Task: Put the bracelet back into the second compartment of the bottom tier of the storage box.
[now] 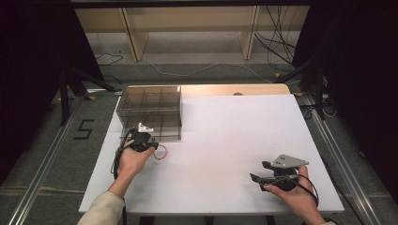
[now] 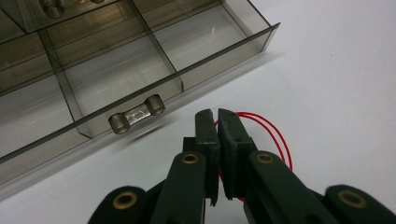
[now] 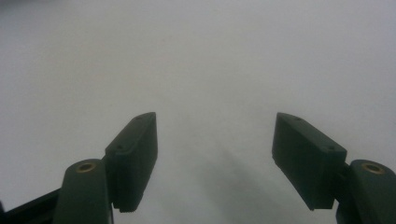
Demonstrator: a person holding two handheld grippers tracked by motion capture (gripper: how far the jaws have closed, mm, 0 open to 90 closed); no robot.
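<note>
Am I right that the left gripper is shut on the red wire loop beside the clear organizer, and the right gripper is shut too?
Not quite. The right gripper is open: the right gripper view shows its jaws wide apart over bare table. The left gripper is indeed shut on the red wire loop beside the clear organizer.

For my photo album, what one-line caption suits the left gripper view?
Left gripper, its jaws closed on a red wire loop, beside the smoky clear organizer box.
</note>
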